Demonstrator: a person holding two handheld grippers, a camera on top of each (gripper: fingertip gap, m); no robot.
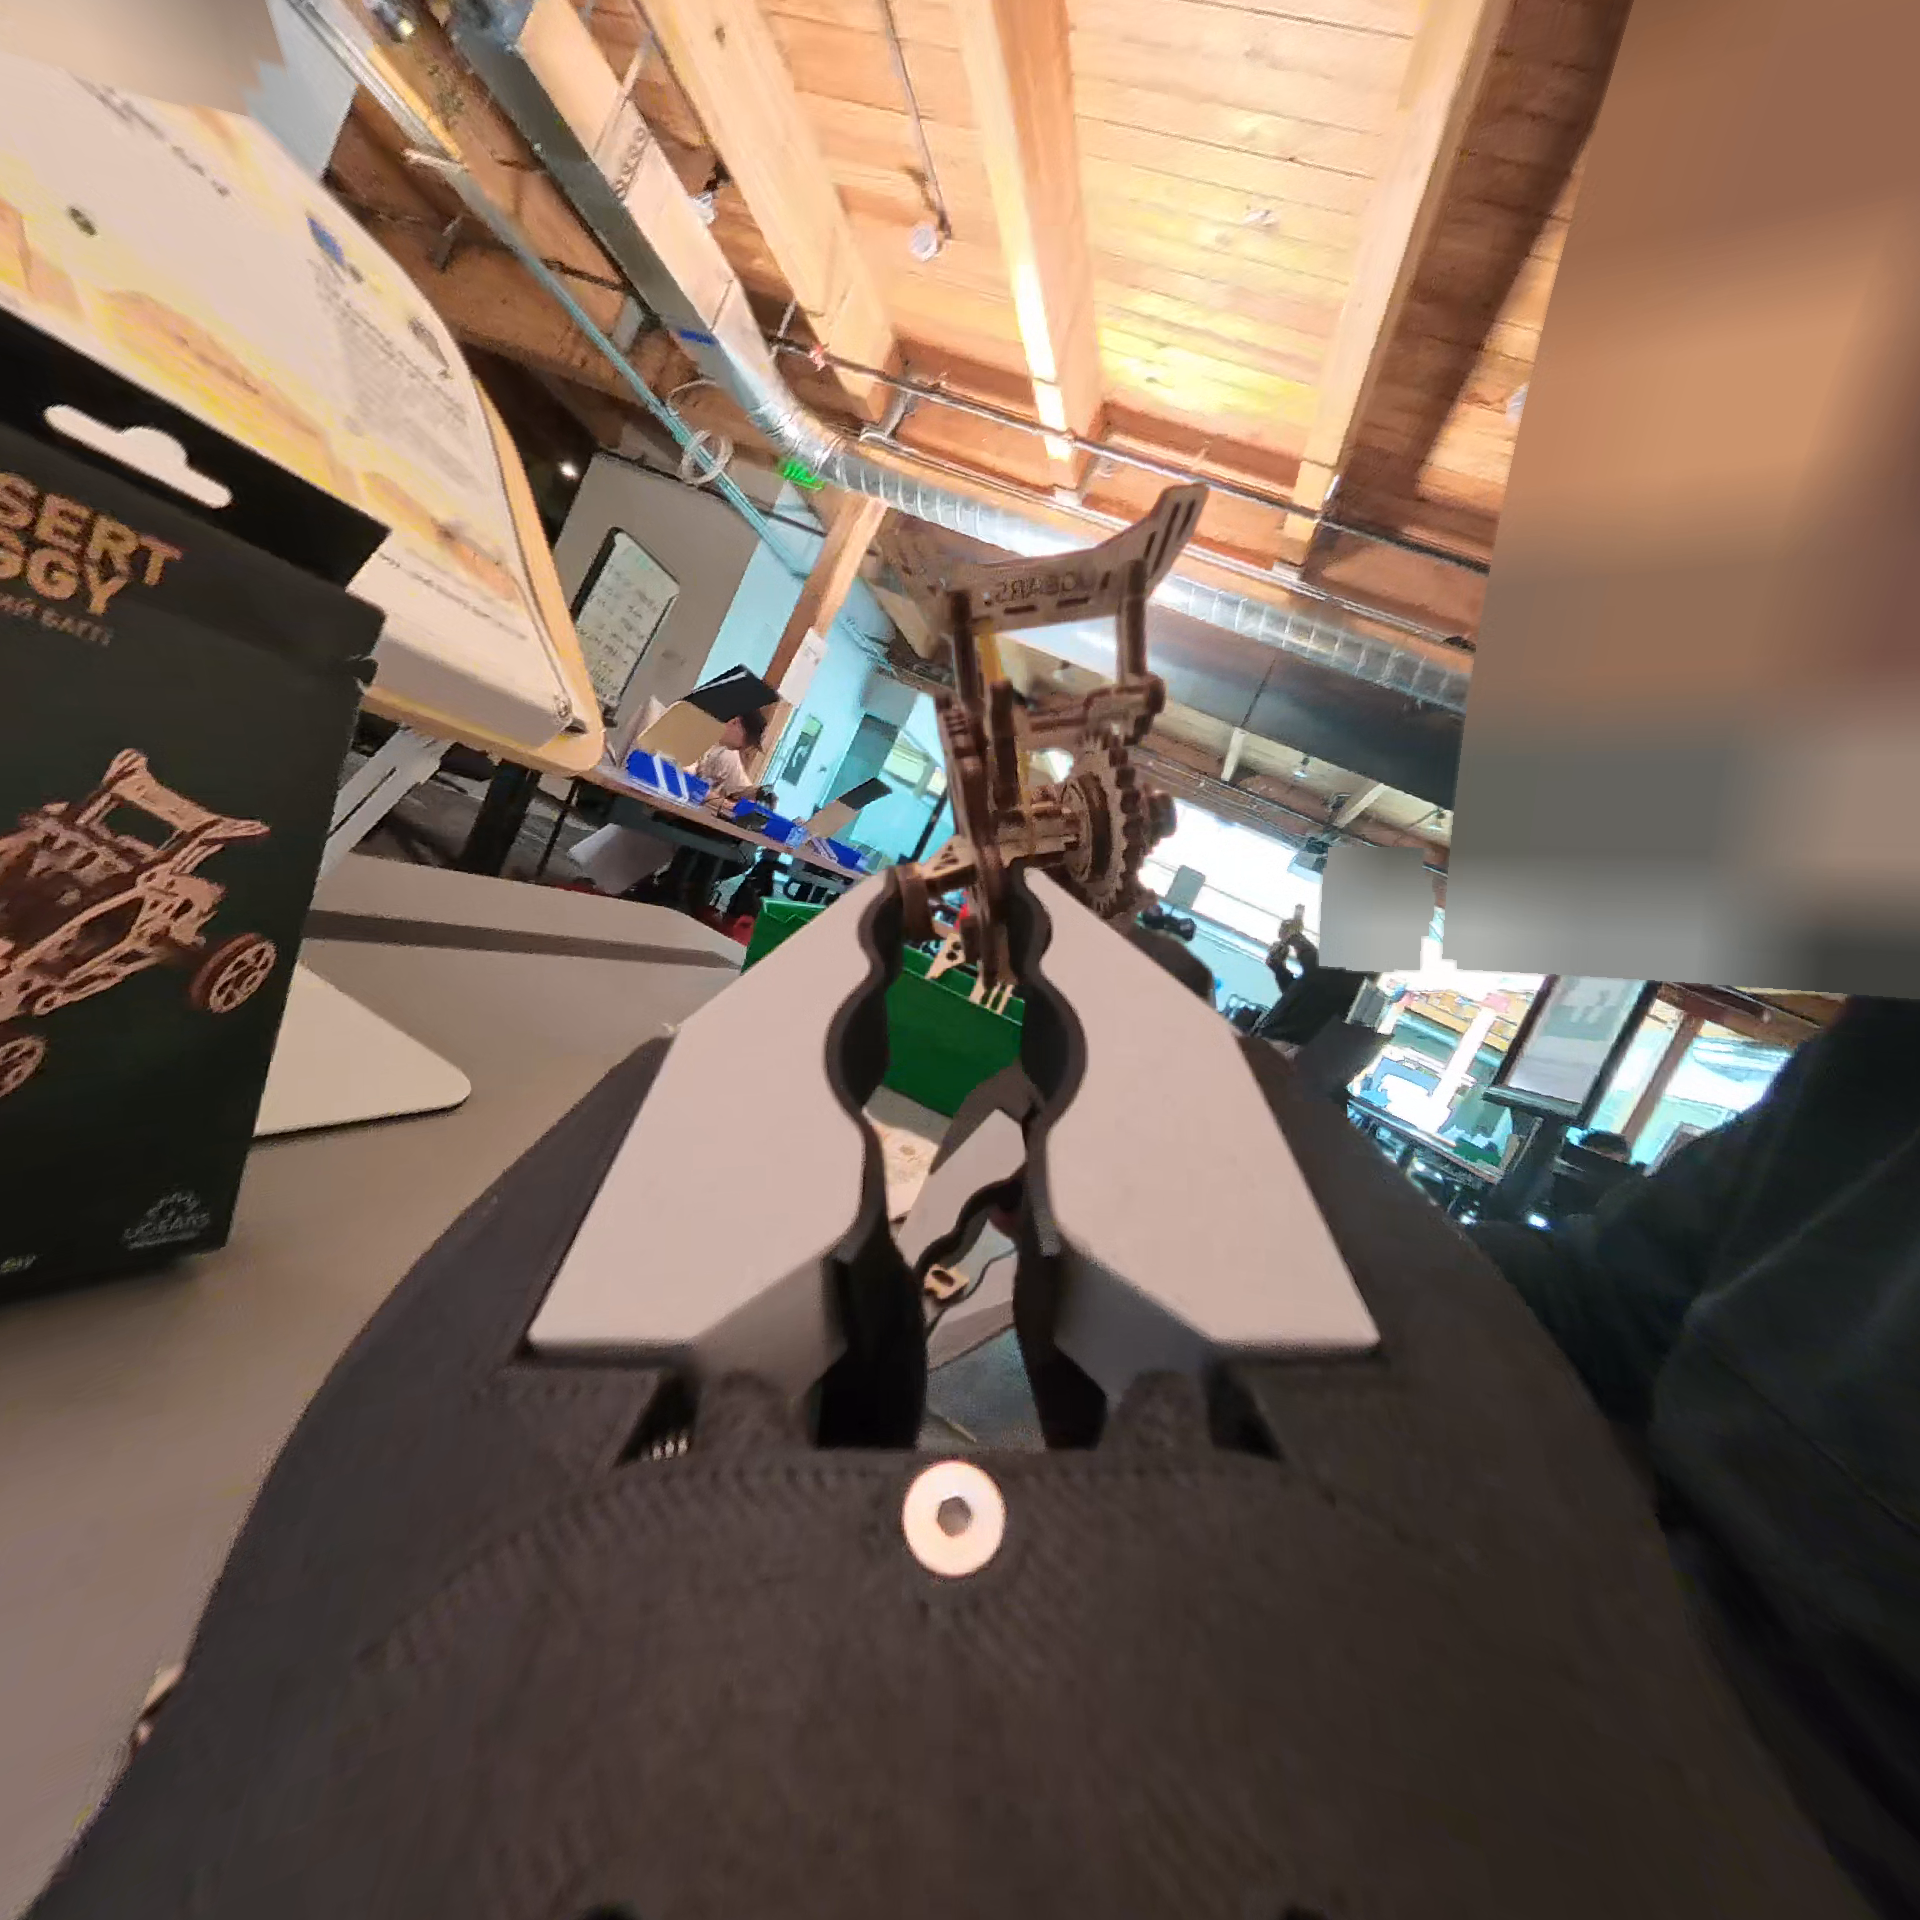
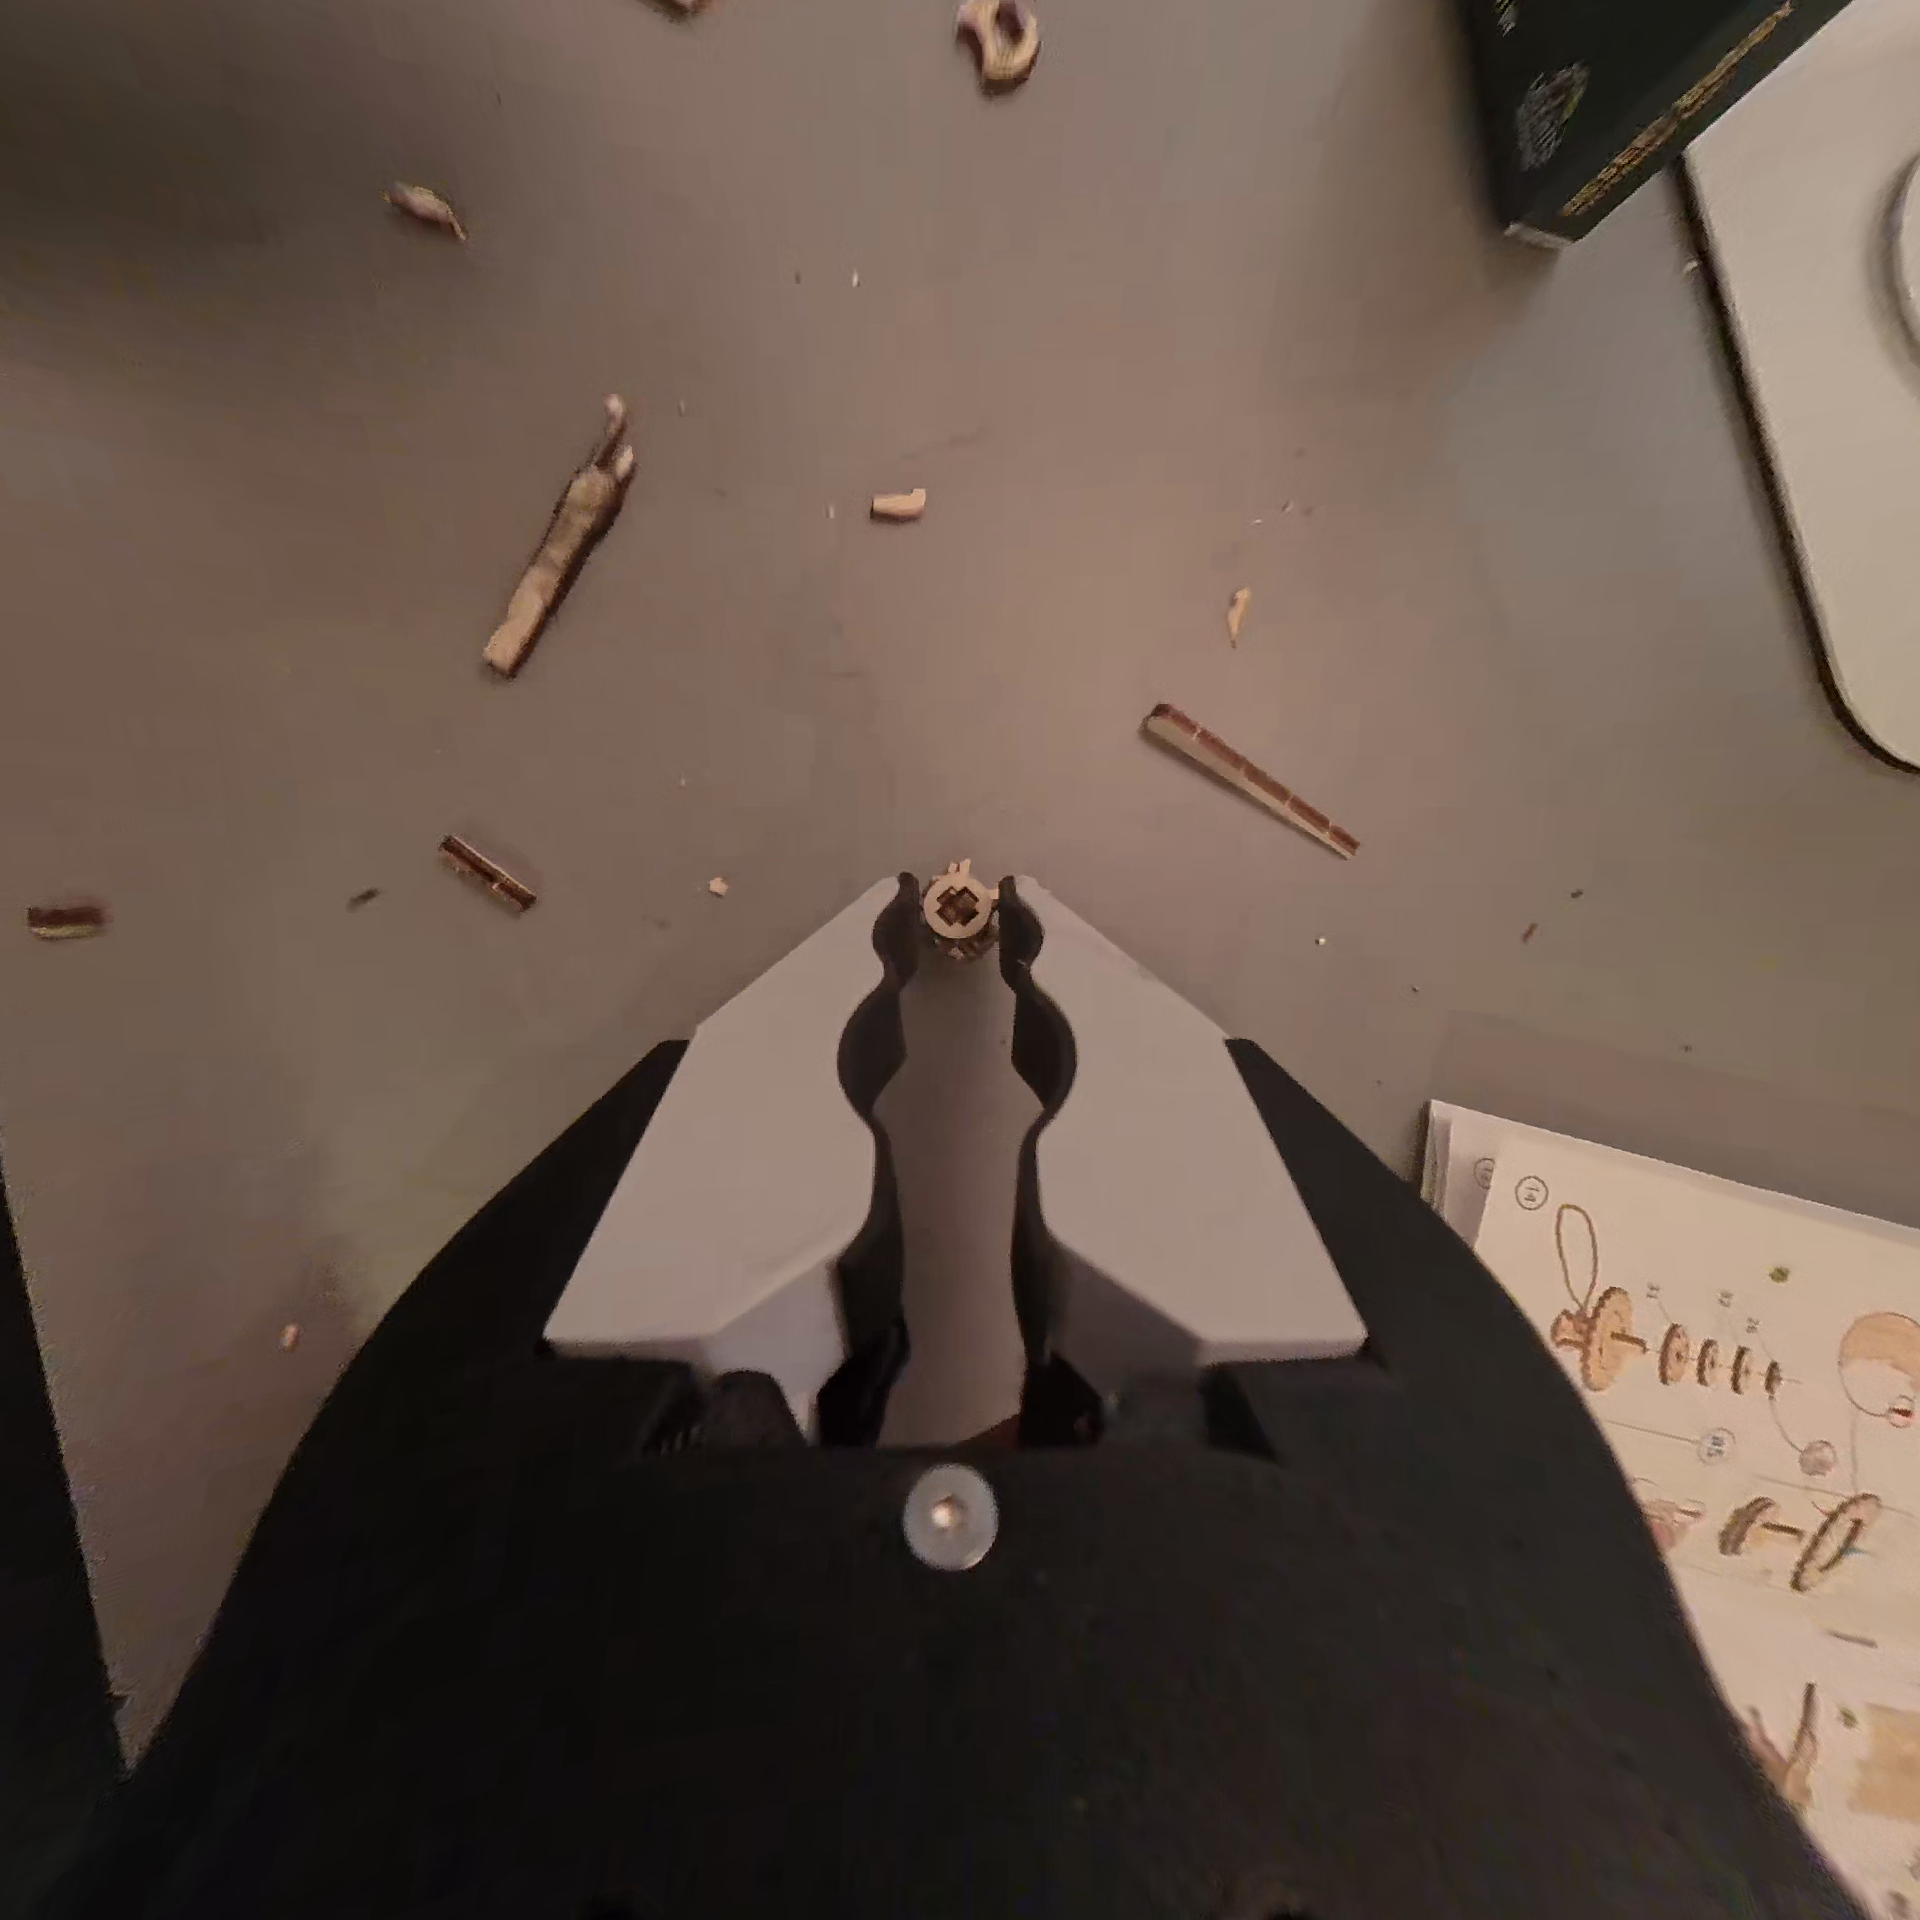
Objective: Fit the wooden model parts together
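In the left wrist view, my left gripper is shut on the lower end of a partly built wooden model assembly, a frame with gears on an axle, held up in the air and pointing toward the ceiling. In the right wrist view, my right gripper is shut on a small round wooden part with a square hole, held at the fingertips over the grey table. Several loose wooden pieces and offcuts lie on the table, such as a long strip and a thin wedge.
A dark model kit box stands at the left in the left wrist view, with a white board behind it. In the right wrist view the box corner, a white stand base and an instruction sheet lie at the right. The tips of one gripper are about 20 centimetres away from the tips of the other. The white stand base is about 25 centimetres from my right fingertips.
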